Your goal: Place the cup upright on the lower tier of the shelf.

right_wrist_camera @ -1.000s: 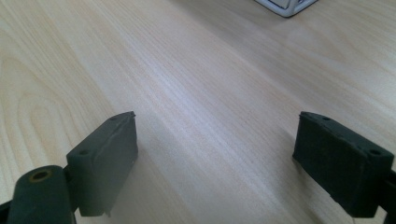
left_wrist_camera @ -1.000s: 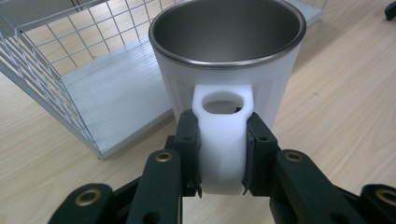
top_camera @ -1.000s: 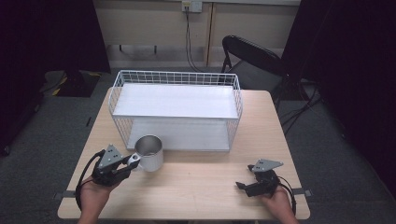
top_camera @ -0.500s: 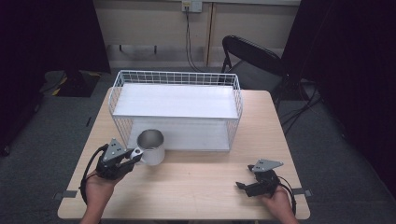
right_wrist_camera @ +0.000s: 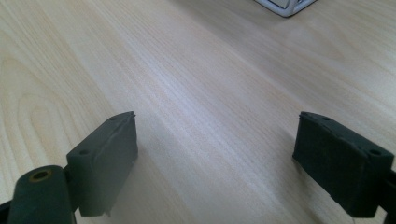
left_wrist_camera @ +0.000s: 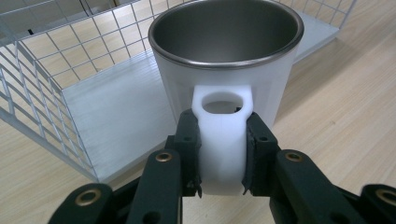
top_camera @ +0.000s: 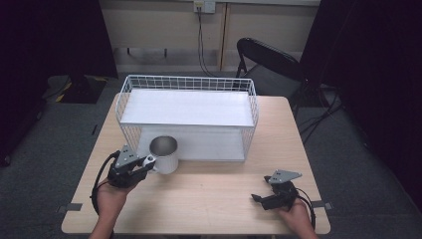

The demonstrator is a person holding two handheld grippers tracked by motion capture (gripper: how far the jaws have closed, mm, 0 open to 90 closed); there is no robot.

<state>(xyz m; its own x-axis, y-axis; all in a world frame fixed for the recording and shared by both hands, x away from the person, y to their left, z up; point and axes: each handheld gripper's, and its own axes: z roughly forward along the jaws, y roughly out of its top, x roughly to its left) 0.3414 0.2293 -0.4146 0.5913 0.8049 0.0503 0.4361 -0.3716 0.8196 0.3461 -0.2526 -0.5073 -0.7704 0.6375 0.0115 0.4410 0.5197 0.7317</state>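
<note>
I am holding the left gripper (left_wrist_camera: 223, 154) clamped on the white handle (left_wrist_camera: 223, 140) of the mug (left_wrist_camera: 226, 56), both pads pressing its sides; the handle's lower end is hidden behind the jaws, and the mug's base is out of sight behind the handle. In the high view the mug (top_camera: 164, 153) is sitting at the near left corner of the wire basket (top_camera: 186, 119), at the edge of its lower shelf, though I cannot tell whether it is resting there or lifted. My right gripper (right_wrist_camera: 215, 163) is idling with its jaws wide apart over bare table (right_wrist_camera: 196, 93), gripping nothing. Farther back, a folding chair (top_camera: 271, 62) is standing partly lost in the dark.
</note>
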